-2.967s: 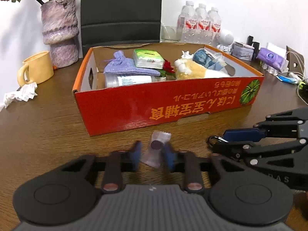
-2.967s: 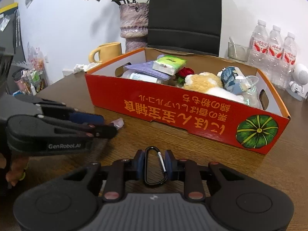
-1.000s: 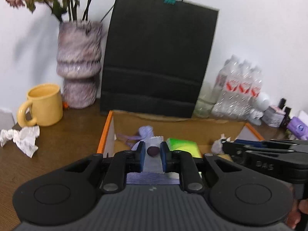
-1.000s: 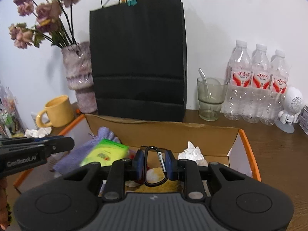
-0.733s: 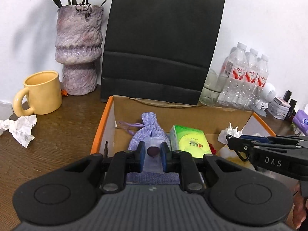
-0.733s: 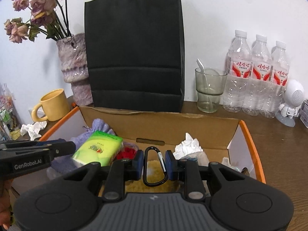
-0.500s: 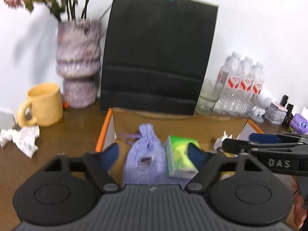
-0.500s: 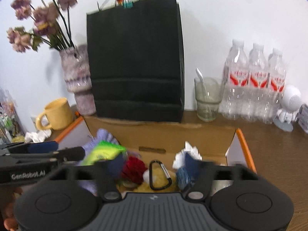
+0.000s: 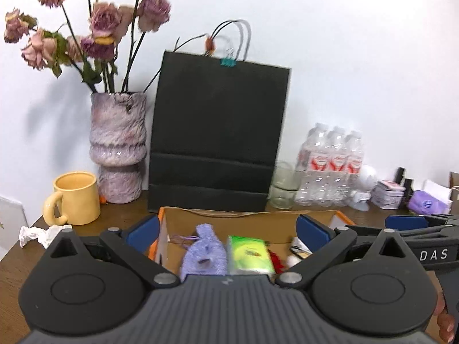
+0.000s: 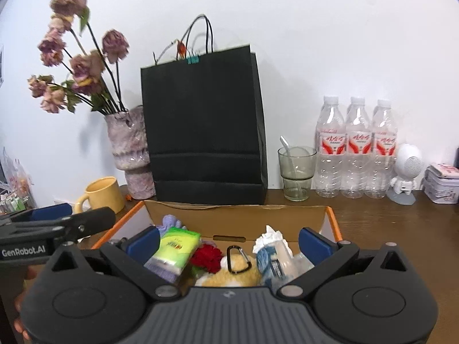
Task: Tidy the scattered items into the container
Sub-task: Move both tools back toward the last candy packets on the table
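Observation:
Both grippers hover above the orange cardboard box (image 9: 258,220) (image 10: 229,215). My left gripper (image 9: 228,230) is open and empty; the small clear packet (image 9: 204,261) lies on the lilac pouch (image 9: 202,253) below it. My right gripper (image 10: 229,242) is open and empty; the black carabiner (image 10: 238,259) lies on the yellow plush (image 10: 232,276) in the box. The box also holds a green tissue pack (image 9: 248,253) (image 10: 175,248), a red flower (image 10: 207,256) and a blue-white item (image 10: 271,253). Each gripper shows in the other's view, the right one (image 9: 413,226) and the left one (image 10: 57,220).
Behind the box stand a black paper bag (image 10: 206,132), a vase of dried roses (image 9: 117,146), a yellow mug (image 9: 73,197), a glass (image 10: 297,172), three water bottles (image 10: 357,149), a white figurine (image 10: 406,172) and a tin (image 10: 443,183). Crumpled tissue (image 9: 37,233) lies at the left.
Both grippers carried their items from the table up over the box, then opened. The packet dropped onto the lilac pouch and the carabiner onto the yellow plush. Both grippers have risen since.

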`<state>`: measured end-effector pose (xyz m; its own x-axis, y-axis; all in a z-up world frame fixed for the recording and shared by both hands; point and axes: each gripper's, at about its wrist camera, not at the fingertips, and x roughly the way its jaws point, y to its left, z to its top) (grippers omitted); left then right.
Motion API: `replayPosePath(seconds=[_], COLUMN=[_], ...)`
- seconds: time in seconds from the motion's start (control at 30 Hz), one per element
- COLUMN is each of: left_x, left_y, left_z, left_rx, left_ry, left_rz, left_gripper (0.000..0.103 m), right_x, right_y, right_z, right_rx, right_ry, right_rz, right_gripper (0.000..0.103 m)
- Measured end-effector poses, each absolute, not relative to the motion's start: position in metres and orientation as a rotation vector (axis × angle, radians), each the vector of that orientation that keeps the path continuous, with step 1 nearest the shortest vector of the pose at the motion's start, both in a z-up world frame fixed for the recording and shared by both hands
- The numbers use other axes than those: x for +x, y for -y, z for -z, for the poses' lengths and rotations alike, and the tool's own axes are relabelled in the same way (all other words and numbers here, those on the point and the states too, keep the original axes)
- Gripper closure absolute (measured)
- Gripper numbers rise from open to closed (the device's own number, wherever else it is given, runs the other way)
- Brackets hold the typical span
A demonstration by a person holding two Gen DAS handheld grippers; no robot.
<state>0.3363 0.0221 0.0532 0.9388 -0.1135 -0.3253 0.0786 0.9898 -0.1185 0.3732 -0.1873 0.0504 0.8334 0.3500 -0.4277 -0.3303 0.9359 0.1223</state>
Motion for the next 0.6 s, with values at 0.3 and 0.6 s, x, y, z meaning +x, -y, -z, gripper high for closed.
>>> replayPosePath(seconds=[0.3,0.6], left_x=[0.261,0.190], left_y=[-0.013,-0.009], left_z=[-0.050,-0.015], left_rx=[-0.092,-0.026], left_ry=[-0.324,-0.395], left_rz=[0.130,0.133], left_gripper=[0.000,0.000], right_x=[0.290,0.212], right_y=[0.204,0.221], right_z=[-0.047,-0.010], right_rx=[0.005,-0.007], right_ry=[-0.434,-0.461], right_rz=[-0.394,-0.393], right_gripper=[0.000,0.000])
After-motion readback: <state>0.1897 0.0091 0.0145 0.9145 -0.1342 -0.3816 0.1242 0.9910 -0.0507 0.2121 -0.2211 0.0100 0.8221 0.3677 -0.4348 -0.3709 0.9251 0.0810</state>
